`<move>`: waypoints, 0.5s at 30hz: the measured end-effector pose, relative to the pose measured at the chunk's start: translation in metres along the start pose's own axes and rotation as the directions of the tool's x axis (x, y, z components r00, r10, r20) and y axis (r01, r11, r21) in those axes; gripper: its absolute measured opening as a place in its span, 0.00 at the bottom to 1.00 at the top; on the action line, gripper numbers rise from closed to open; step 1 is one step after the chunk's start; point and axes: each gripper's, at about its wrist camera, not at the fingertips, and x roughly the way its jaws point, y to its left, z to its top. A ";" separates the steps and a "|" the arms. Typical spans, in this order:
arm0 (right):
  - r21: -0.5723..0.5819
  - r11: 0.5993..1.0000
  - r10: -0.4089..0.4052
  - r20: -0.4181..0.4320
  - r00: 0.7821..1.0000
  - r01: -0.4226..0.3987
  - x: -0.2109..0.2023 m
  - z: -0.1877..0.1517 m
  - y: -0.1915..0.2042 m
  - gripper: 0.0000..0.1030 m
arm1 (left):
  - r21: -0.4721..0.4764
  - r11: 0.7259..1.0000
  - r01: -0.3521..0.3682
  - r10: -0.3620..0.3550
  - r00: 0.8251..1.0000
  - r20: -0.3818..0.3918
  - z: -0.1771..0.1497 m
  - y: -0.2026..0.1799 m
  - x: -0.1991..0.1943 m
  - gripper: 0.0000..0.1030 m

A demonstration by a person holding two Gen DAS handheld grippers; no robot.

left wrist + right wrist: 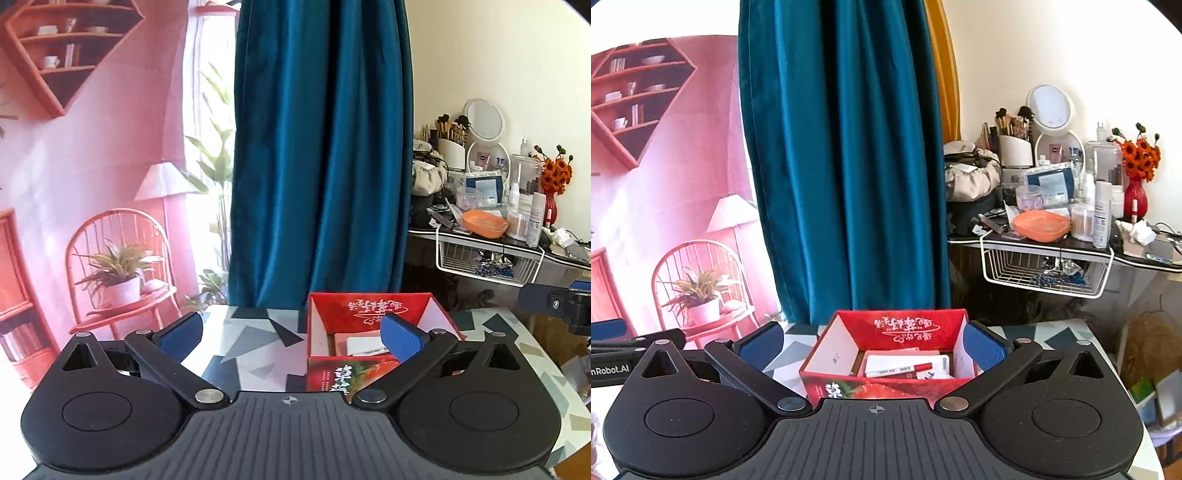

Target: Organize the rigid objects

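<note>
A red cardboard box (pixel 376 308) with white lettering stands open on a table (pixel 251 343) with a grey geometric pattern. White cards and small packets (pixel 905 363) lie inside it, one with a red stripe. My left gripper (pixel 291 339) is open, hovering just left of the box, its right pad in front of the box's inside. My right gripper (pixel 873 345) is open too, its blue pads standing on either side of the box above its rim. Nothing is held by either one. The right gripper's arm (pixel 554 302) shows at the right edge of the left wrist view.
A teal curtain (pixel 321 147) hangs right behind the table. A pink room backdrop (pixel 92 166) fills the left. At the right stands a dark dressing table (pixel 1052 247) crowded with cosmetics, an orange bowl (pixel 1041 225), a round mirror and a wire basket below.
</note>
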 end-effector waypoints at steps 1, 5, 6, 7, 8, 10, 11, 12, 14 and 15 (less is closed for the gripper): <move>0.002 1.000 -0.001 0.001 1.000 0.001 -0.002 -0.001 0.000 1.00 | 0.001 1.000 0.000 0.000 1.000 0.003 0.000 -0.001 -0.001 1.00; 0.005 1.000 -0.003 0.016 1.000 0.003 -0.008 -0.001 -0.002 1.00 | -0.009 1.000 0.003 -0.003 1.000 0.005 0.000 0.000 -0.004 1.00; 0.004 1.000 -0.006 0.019 1.000 0.006 -0.009 -0.001 -0.002 1.00 | -0.012 1.000 0.002 -0.002 1.000 0.007 0.000 0.001 -0.005 1.00; 0.003 1.000 -0.010 0.023 1.000 0.010 -0.009 -0.001 -0.002 1.00 | -0.013 1.000 0.002 -0.002 1.000 0.007 0.000 0.001 -0.005 1.00; 0.001 1.000 -0.012 0.026 1.000 0.012 -0.010 -0.001 -0.003 1.00 | -0.012 1.000 0.003 -0.003 1.000 0.008 -0.001 0.002 -0.006 1.00; 0.002 1.000 -0.014 0.027 1.000 0.014 -0.011 -0.001 -0.003 1.00 | -0.011 1.000 0.003 -0.003 1.000 0.008 -0.002 0.002 -0.007 1.00; 0.002 1.000 -0.014 0.025 1.000 0.014 -0.011 -0.001 -0.003 1.00 | -0.012 1.000 0.004 -0.004 1.000 0.007 -0.002 0.002 -0.006 1.00; 0.001 1.000 -0.011 0.022 1.000 0.011 -0.010 -0.001 -0.004 1.00 | -0.014 1.000 0.005 -0.005 1.000 0.006 -0.003 0.003 -0.006 1.00; -0.004 1.000 -0.008 0.018 1.000 0.008 -0.009 -0.002 -0.003 1.00 | -0.017 1.000 0.004 -0.003 1.000 0.004 -0.004 0.004 -0.006 1.00; -0.008 1.000 -0.008 0.017 1.000 0.008 -0.008 -0.002 -0.002 1.00 | -0.018 1.000 0.004 -0.004 1.000 0.003 -0.004 0.004 -0.006 1.00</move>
